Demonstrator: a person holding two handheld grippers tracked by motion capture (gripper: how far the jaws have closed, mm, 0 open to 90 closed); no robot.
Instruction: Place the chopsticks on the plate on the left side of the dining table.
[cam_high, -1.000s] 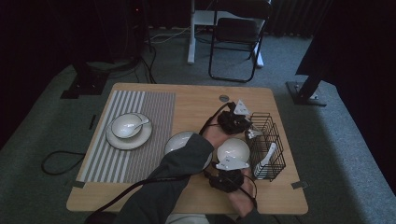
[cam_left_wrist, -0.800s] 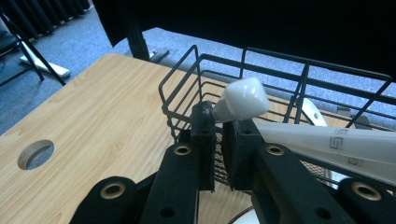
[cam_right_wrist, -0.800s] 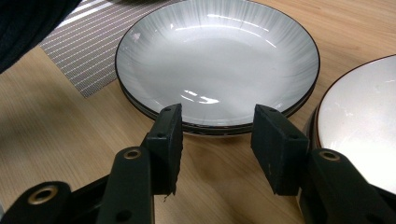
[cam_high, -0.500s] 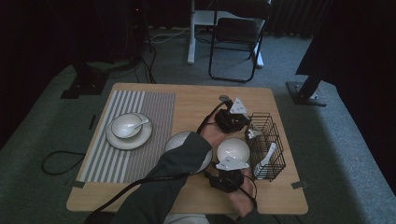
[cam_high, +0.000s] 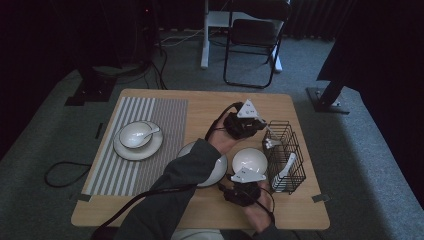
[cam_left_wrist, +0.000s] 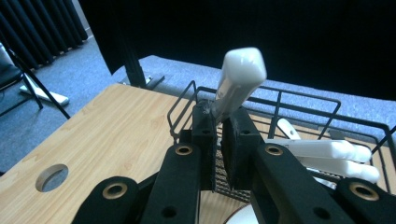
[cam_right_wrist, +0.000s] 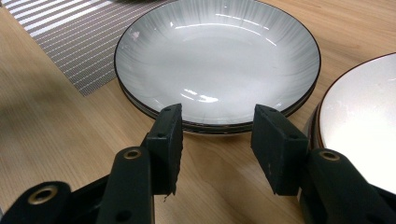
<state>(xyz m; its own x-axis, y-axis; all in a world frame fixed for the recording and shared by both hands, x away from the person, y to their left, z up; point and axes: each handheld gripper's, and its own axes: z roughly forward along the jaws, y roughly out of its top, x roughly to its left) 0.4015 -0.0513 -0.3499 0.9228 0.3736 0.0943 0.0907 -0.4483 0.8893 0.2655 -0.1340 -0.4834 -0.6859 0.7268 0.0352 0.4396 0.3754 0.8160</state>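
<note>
On the striped mat (cam_high: 145, 145) at the table's (cam_high: 200, 210) left, a bowl with a spoon (cam_high: 136, 135) on a plate. Mid-table, left tongs (cam_left_wrist: 220, 122) pinching a white spoon handle (cam_left_wrist: 236, 81) at the wire basket's (cam_high: 286, 152) rim, more white spoons (cam_left_wrist: 327, 154) lying inside. Nearer, right tongs (cam_right_wrist: 217, 135) spread, hovering just before a grey plate (cam_right_wrist: 217, 56), white bowl (cam_right_wrist: 359, 112) beside.

Bowl (cam_high: 249, 160) between plate (cam_high: 218, 170) and basket (cam_high: 298, 155)
</note>
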